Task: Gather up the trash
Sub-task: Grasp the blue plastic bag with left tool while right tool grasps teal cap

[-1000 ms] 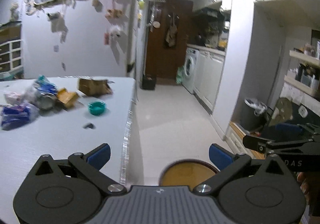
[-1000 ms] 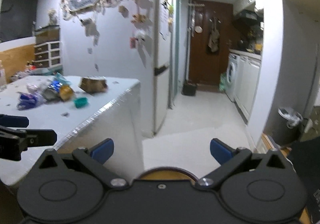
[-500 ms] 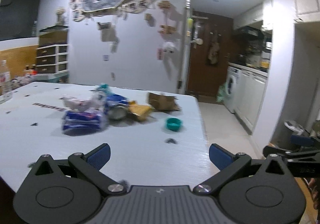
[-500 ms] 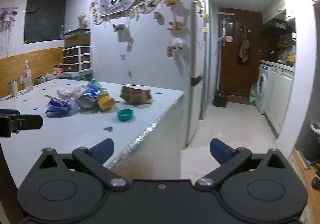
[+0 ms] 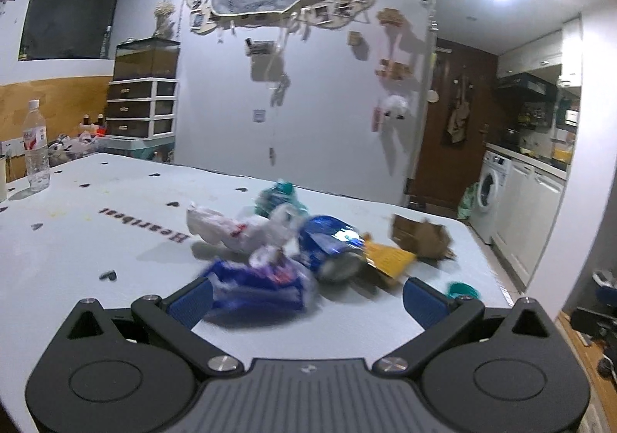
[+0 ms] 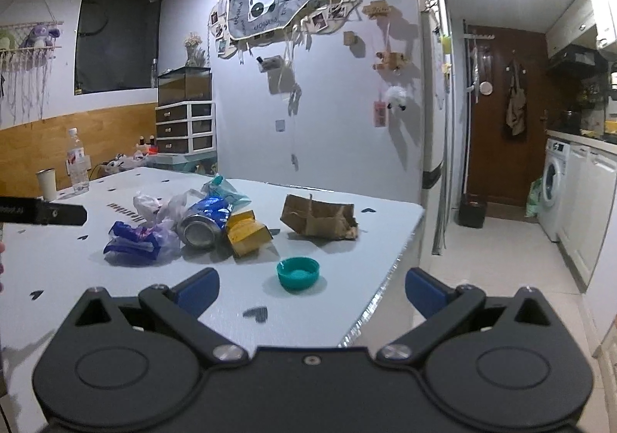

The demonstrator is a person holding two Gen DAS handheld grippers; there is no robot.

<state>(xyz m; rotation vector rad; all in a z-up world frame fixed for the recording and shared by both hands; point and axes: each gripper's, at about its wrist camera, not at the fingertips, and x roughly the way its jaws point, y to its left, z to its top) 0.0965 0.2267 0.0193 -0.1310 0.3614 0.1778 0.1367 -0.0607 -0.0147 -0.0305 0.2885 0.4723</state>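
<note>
**A:** ok so where are the two grippers at? Both look level to me, pointing out across the white table toward the wall with all the photos.

**B:** yep. The left gripper sits low over the table with its blue pads spread wide, nothing pinched. A blue wrapper lies right at the mouth, up against the left pad. Might be touching, but that view is smeared with blur so I wouldn't swear to it.

**A:** and the right one?

**B:** the right gripper is also wide open and empty, hanging near the table's right edge. The teal cap sits open side up just ahead, between the fingers' line of sight but clear of both pads.

**A:** the rest of the trash?

**B:** all in one clump mid-table: a crushed can on its side, a yellow carton touching it, a white plastic bag behind, a teal-green packet at the back. The torn brown cardboard box is a bit apart to the right.

**A:** that black bar poking in on the far left of the right cam?

**B:** a bit of the left gripper. Water bottle and a cup stand at the far end of the table, well away from the pile.
</note>
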